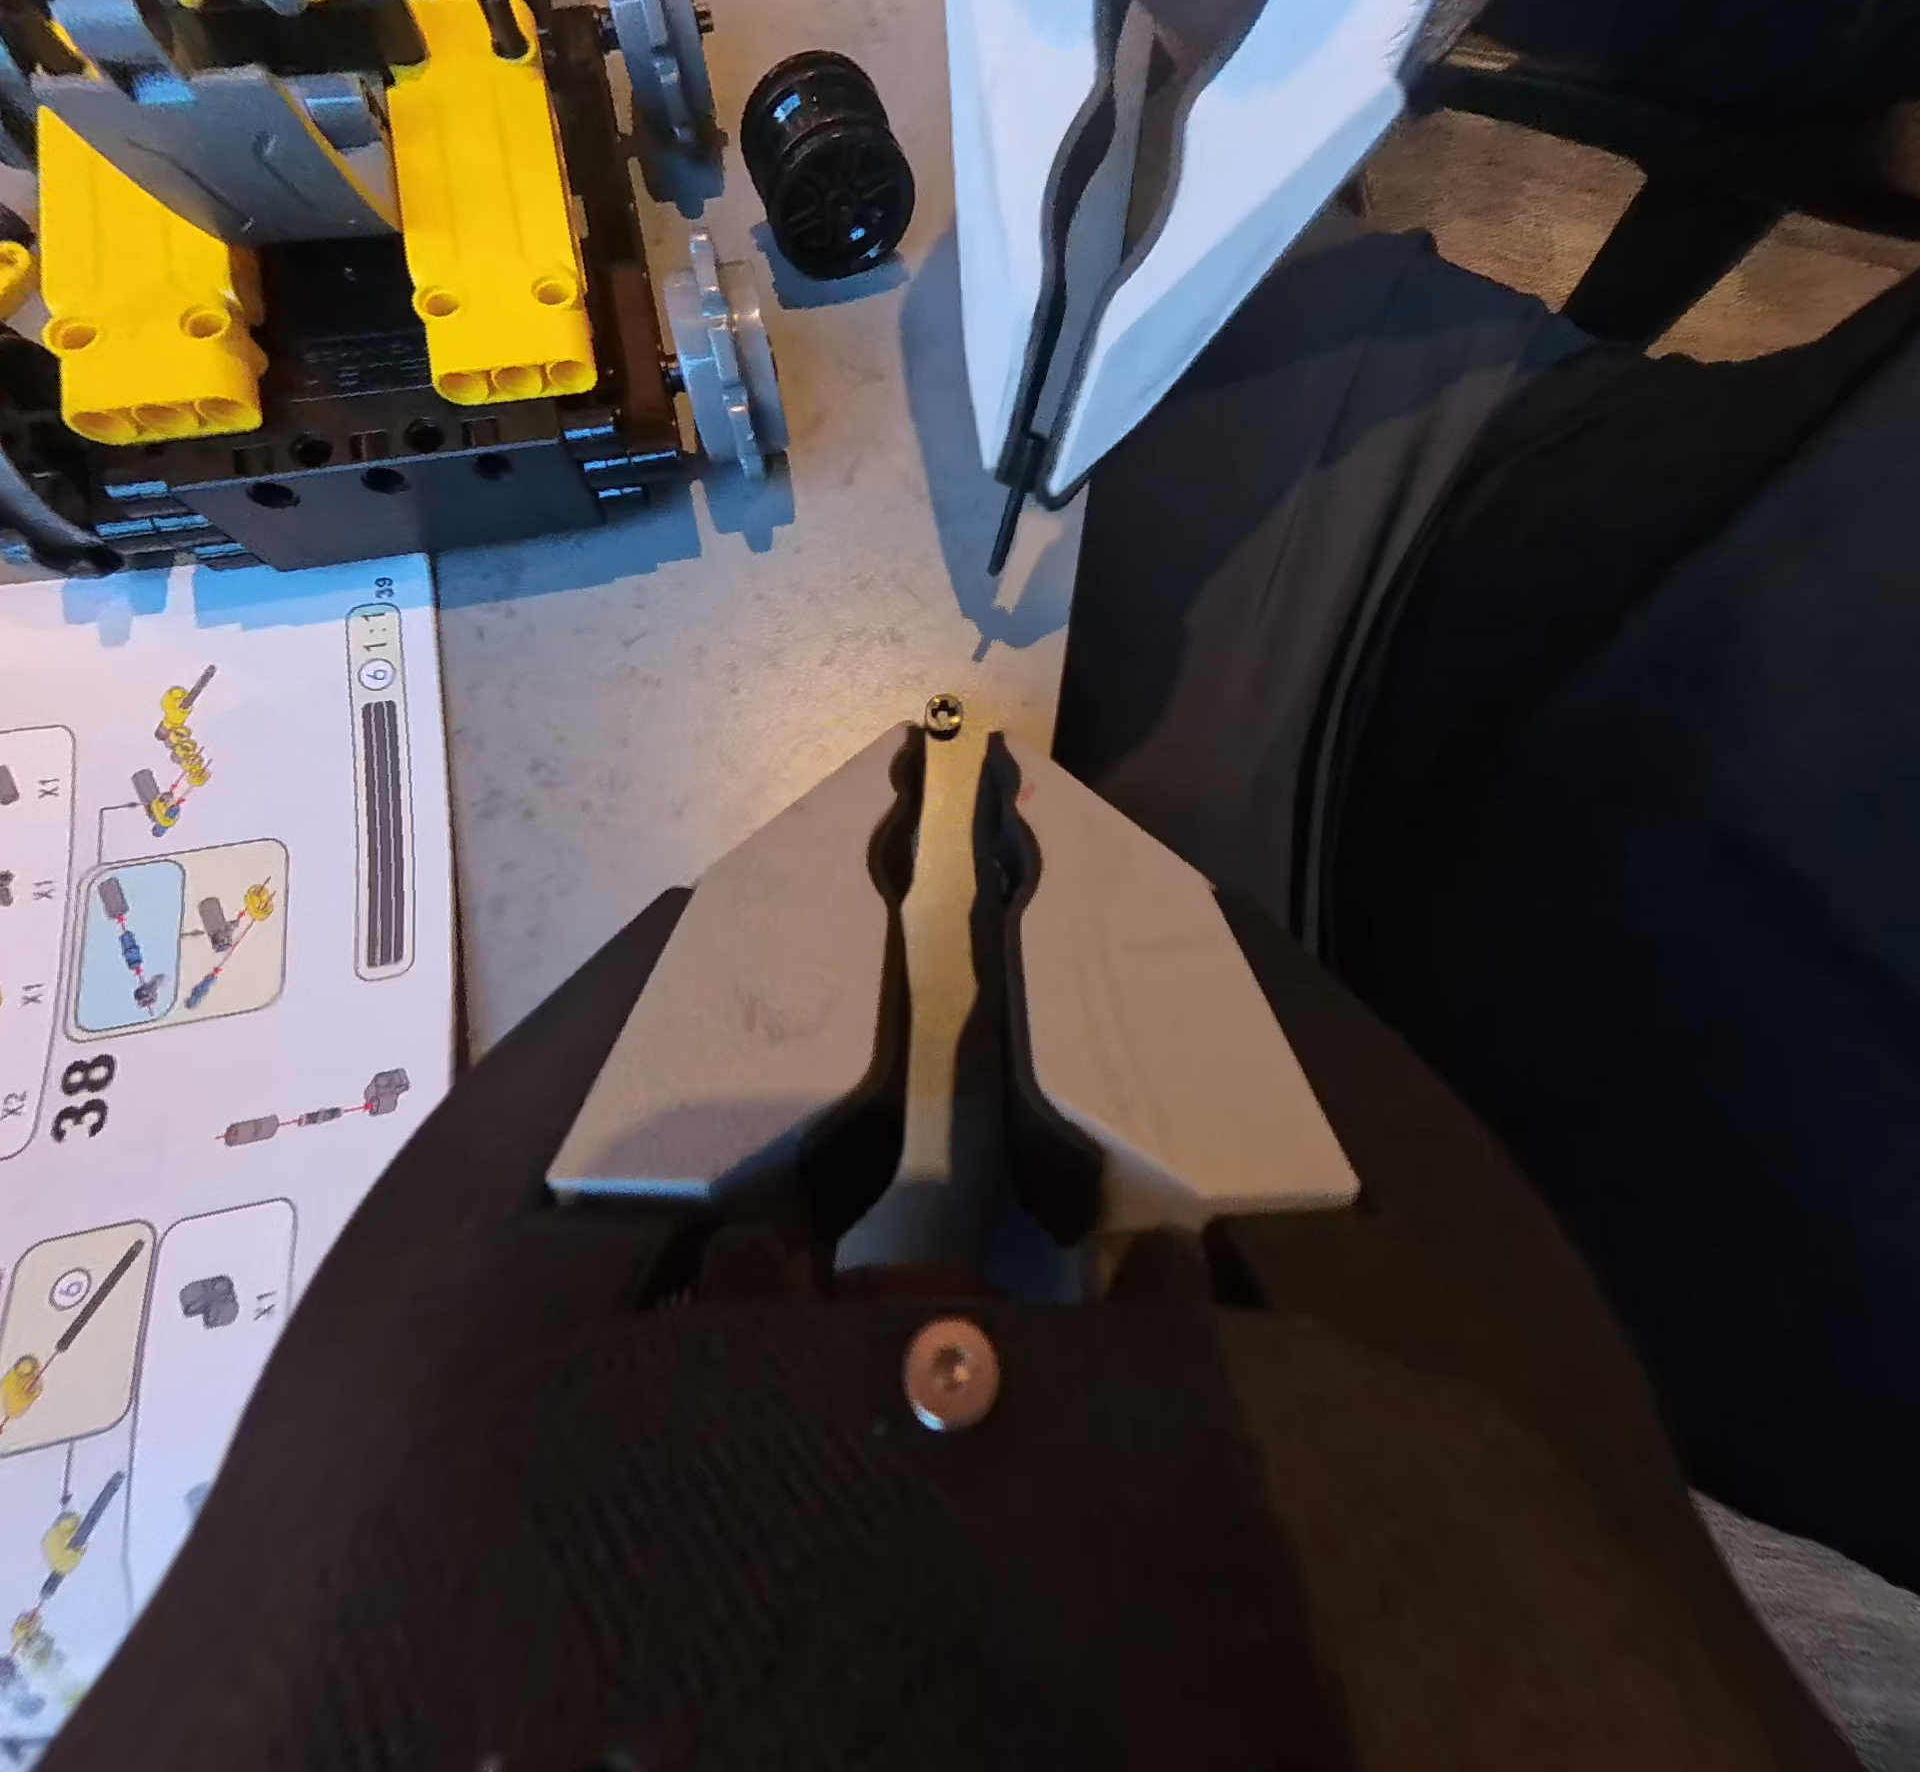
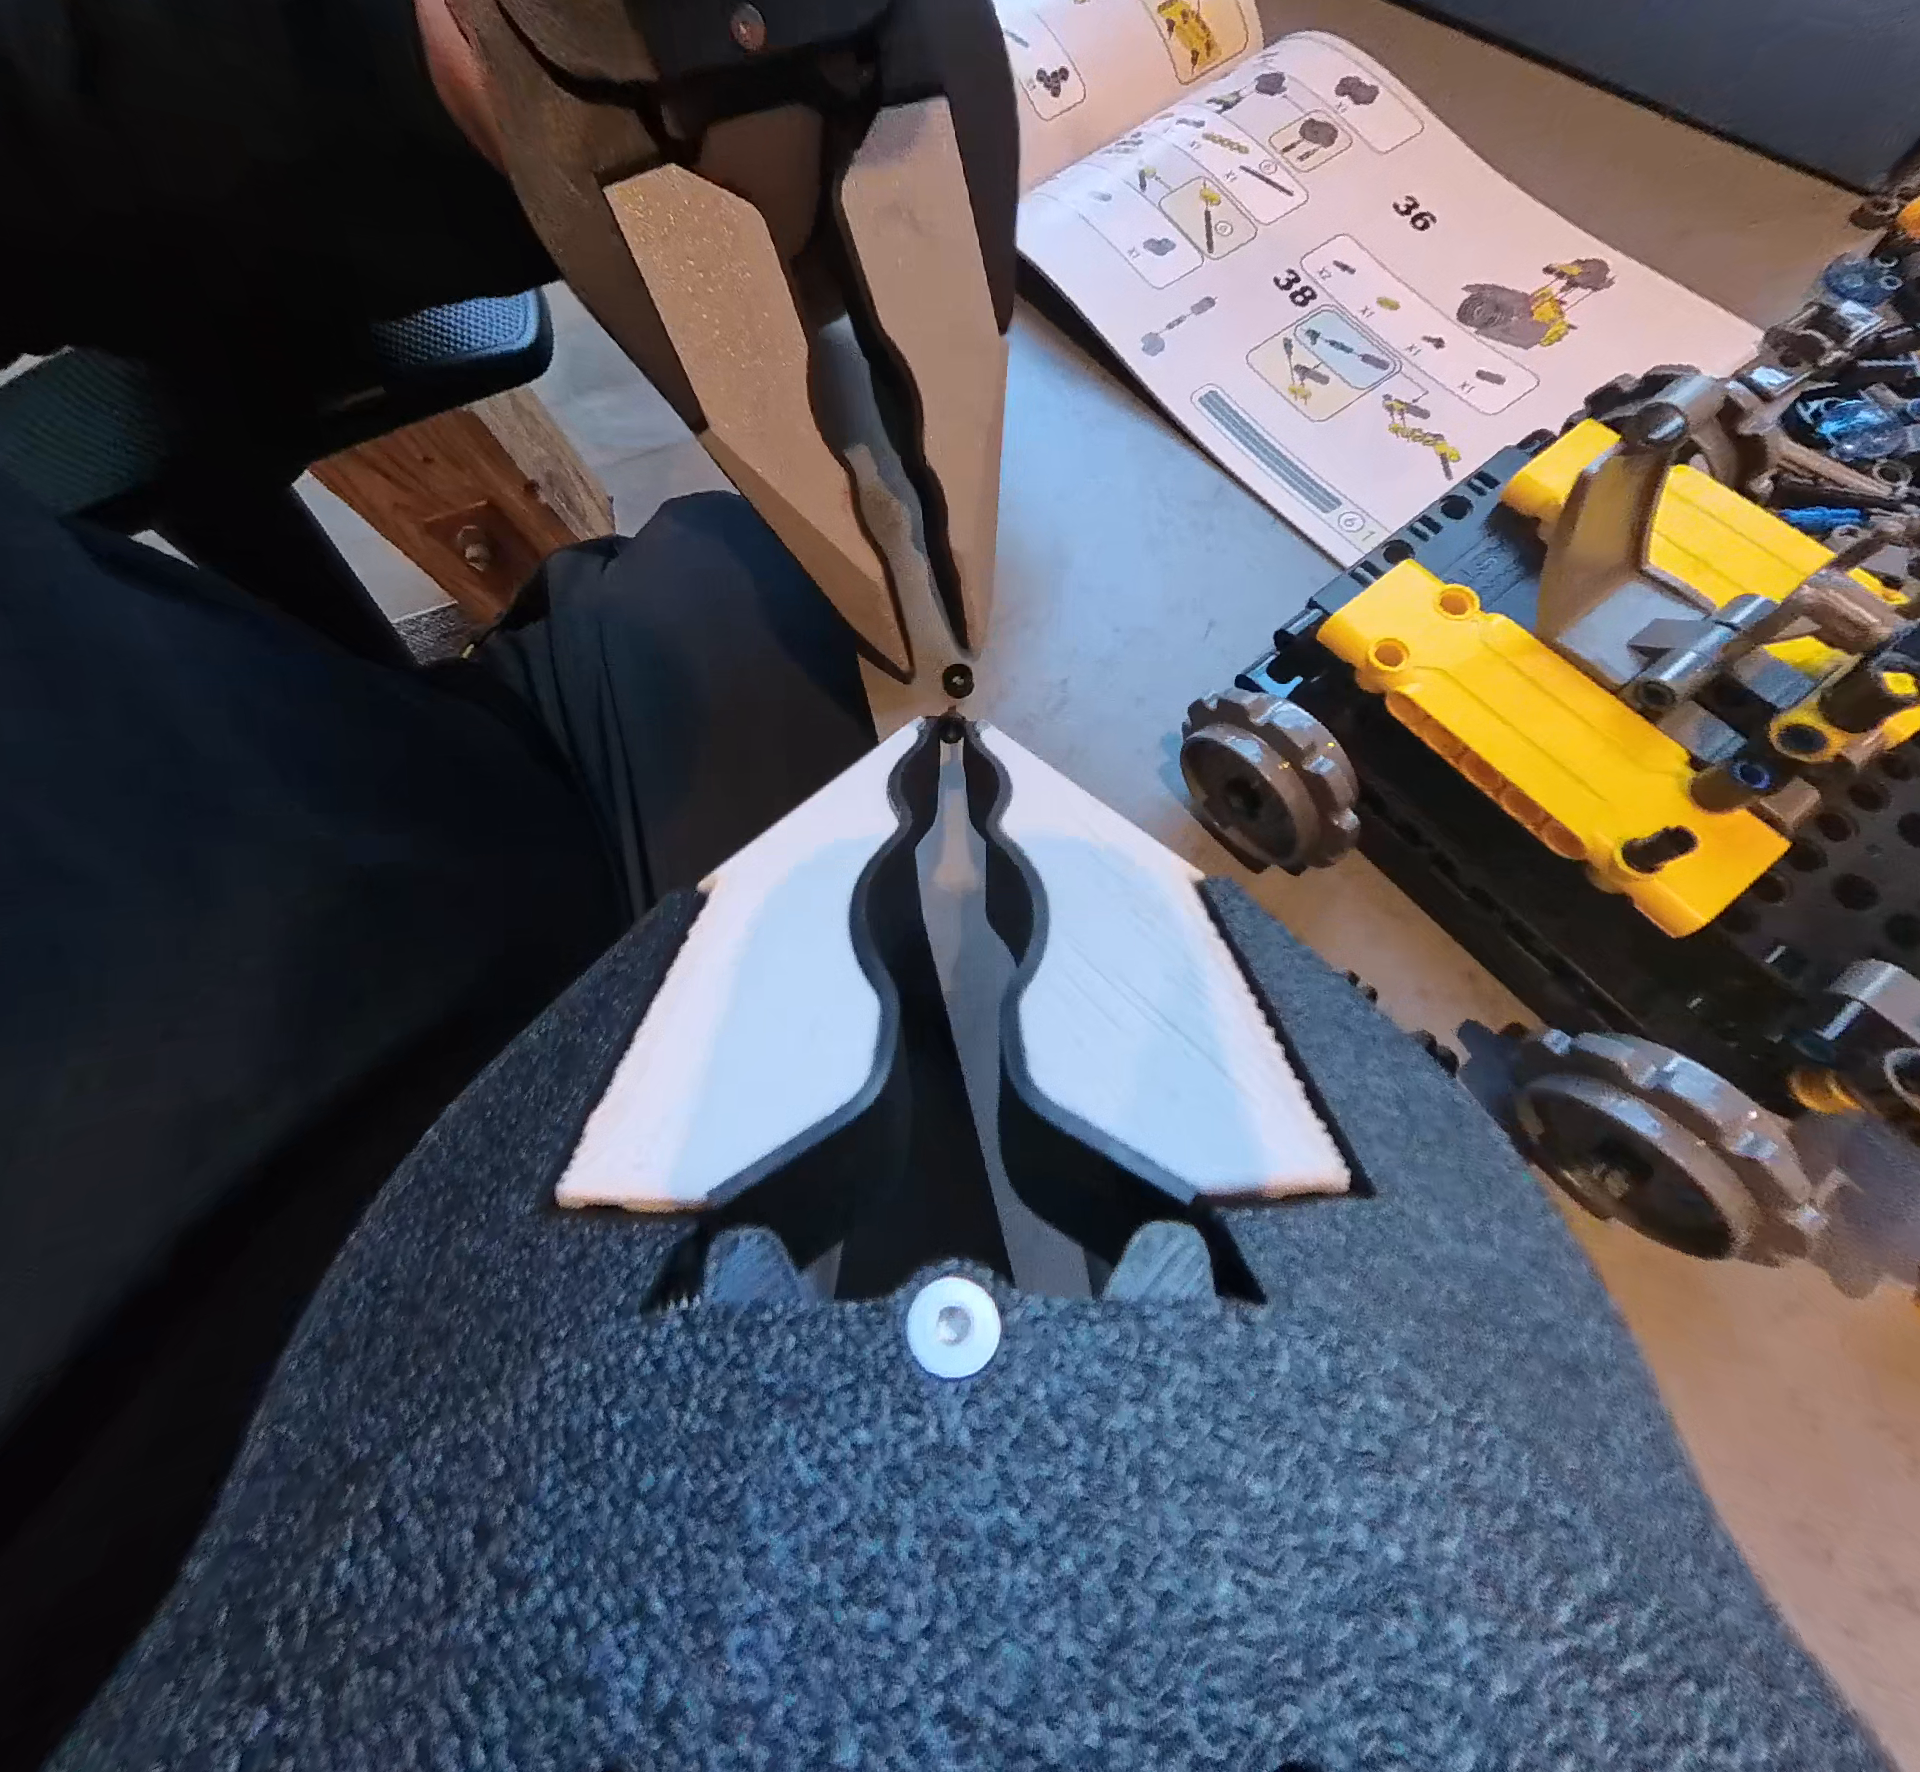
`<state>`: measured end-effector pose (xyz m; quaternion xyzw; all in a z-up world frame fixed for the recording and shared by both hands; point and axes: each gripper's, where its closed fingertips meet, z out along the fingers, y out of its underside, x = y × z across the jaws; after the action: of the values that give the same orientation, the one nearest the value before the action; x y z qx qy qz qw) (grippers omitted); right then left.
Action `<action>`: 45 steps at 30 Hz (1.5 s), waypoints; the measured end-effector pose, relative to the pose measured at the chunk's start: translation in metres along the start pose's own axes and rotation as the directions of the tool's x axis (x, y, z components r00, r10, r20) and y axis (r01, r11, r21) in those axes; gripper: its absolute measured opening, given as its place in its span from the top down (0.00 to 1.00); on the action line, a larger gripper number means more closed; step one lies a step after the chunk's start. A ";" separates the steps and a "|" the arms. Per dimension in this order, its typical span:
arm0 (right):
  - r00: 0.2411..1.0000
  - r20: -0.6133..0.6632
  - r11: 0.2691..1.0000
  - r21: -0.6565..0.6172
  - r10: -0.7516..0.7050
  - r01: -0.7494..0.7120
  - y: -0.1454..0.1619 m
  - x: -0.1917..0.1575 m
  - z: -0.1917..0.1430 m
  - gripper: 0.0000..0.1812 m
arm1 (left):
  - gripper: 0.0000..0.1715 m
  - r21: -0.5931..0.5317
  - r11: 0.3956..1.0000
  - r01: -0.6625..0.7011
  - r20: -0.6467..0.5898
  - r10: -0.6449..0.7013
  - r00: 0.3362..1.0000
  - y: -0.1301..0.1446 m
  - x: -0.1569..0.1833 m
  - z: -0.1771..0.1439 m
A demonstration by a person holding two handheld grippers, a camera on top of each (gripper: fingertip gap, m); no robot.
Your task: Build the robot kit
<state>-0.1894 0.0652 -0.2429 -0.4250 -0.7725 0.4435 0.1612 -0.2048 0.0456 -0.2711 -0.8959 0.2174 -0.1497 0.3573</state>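
**Between two gripper tips: a thin axle and a small bush**

At the tips of the left gripper [image 1: 954, 735], a small dark round bush with a cross-shaped hole [image 1: 944, 713] sits between the fingers, which are almost closed on it. The right gripper [image 2: 952, 730] is nearly closed too and pinches a thin black plastic axle [image 1: 1013, 507], which sticks out beyond its tips. Seen from the right gripper, the end of the axle is just before the bush [image 2: 956, 680], the two nearly touching, and both are above the edge of the pale grey stone-look table [image 1: 644, 746].

I judge that both holds are very small. If the axle meets the hole a little tilted, the bush may turn or jump out of the fingers and fall off the table edge.

The left wrist view shows the axle's length and a loose black wheel hub [image 1: 828, 166] beside the yellow and black brick-built tracked vehicle [image 1: 312, 247]. The right wrist view hides the hub but shows the open instruction booklet [image 2: 1340, 268] more widely.
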 end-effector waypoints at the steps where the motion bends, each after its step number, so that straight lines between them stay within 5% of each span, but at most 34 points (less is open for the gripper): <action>1: 1.000 0.002 1.000 0.001 0.000 0.000 0.000 -0.001 0.000 0.98 | 0.94 0.009 1.000 -0.016 0.011 0.016 1.000 -0.002 0.001 -0.002; 8: 0.999 0.048 0.999 0.048 -0.008 0.006 -0.010 -0.008 0.002 0.98 | 0.96 0.063 0.988 -0.142 0.049 0.139 0.989 -0.027 0.015 -0.008; 21: 0.996 0.054 0.992 0.106 -0.071 0.065 -0.023 -0.017 -0.005 0.98 | 1.00 0.164 0.978 -0.131 0.045 0.126 0.991 -0.038 0.020 -0.016; 45: 0.989 0.014 0.989 0.017 -0.144 0.144 -0.017 -0.021 0.003 0.97 | 1.00 0.112 0.983 -0.144 0.047 0.139 0.989 -0.029 0.023 -0.012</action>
<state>-0.1879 0.0424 -0.2278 -0.3634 -0.7988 0.4399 0.1906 -0.1820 0.0460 -0.2401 -0.8588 0.2645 -0.1190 0.4223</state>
